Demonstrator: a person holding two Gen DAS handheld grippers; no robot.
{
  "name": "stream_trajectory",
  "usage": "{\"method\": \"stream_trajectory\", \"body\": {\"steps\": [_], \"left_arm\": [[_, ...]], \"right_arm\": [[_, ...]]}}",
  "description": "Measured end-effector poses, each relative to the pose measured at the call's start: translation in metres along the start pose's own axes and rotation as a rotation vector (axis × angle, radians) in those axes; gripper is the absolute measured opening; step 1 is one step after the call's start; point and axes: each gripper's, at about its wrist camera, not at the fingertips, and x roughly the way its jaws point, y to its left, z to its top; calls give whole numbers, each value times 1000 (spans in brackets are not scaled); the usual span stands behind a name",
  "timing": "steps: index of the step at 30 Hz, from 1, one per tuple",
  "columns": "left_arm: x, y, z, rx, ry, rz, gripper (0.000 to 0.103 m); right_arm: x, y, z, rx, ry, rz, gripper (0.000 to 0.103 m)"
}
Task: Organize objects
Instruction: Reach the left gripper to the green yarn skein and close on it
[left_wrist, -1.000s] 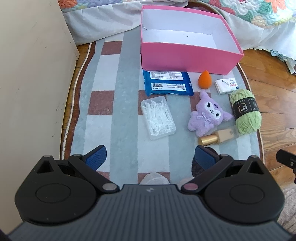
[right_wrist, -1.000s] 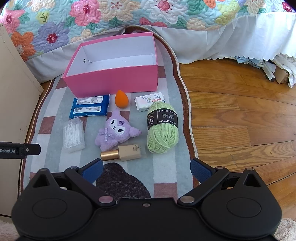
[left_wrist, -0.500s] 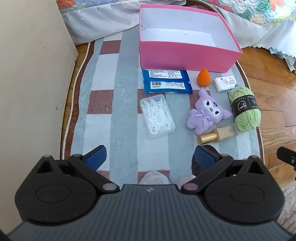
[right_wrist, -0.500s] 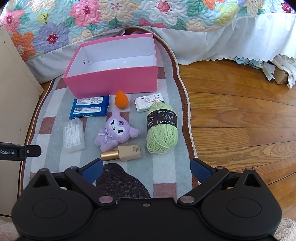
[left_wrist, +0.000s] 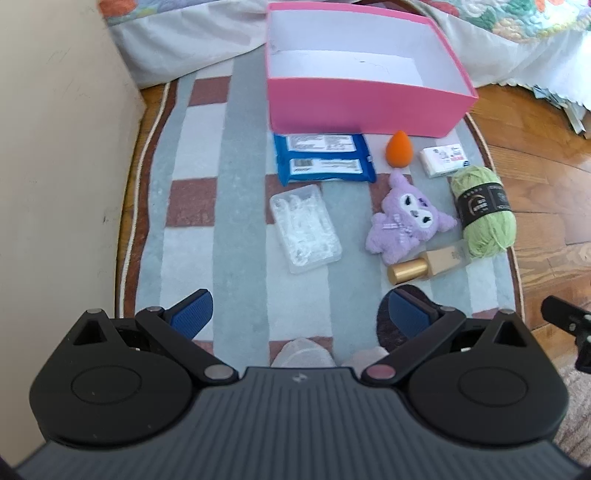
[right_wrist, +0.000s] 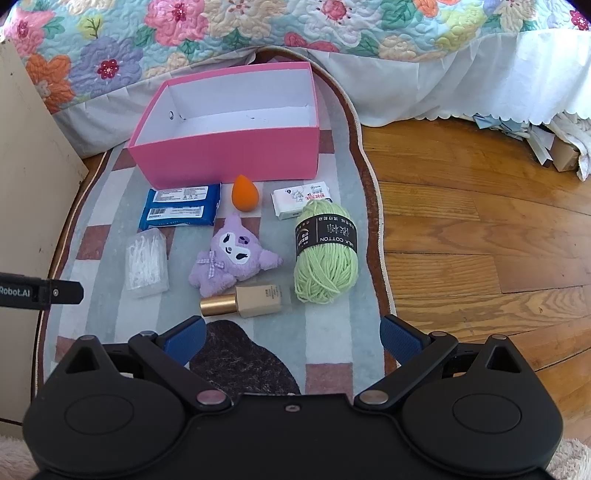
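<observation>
Both the left tongs (left_wrist: 298, 314) and the right tongs (right_wrist: 291, 338) hang spread wide and empty over the near end of the rug (right_wrist: 99, 325). Just beyond lies the gold-capped bottle (right_wrist: 245, 300), touching the purple plush toy (right_wrist: 231, 256); the green yarn ball (right_wrist: 327, 254) sits toward the rug's right edge, the clear box of floss picks (left_wrist: 304, 228) toward the left. Farther on come the blue wipes pack (left_wrist: 323, 158), orange sponge (right_wrist: 244, 192) and white tissue pack (right_wrist: 300, 197). The pink box (right_wrist: 229, 157) stands open at the rug's far end, against the bed
</observation>
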Motion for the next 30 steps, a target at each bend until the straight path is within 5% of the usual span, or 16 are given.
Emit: {"method": "stream_trajectory", "body": {"steps": [5, 12, 22, 30], "left_arm": [[-17, -24, 20, 104, -49, 14, 103], [-34, -62, 63, 214, -142, -71, 103], [31, -143, 92, 373, -96, -234, 103], [95, -166, 92, 308, -60, -375, 103]], "right_arm": [[-13, -5, 5, -25, -61, 43, 102], [-31, -29, 9, -104, -312, 171, 102], [22, -39, 15, -226, -351, 162, 102], [76, -28, -6, -368, -386, 37, 101]]}}
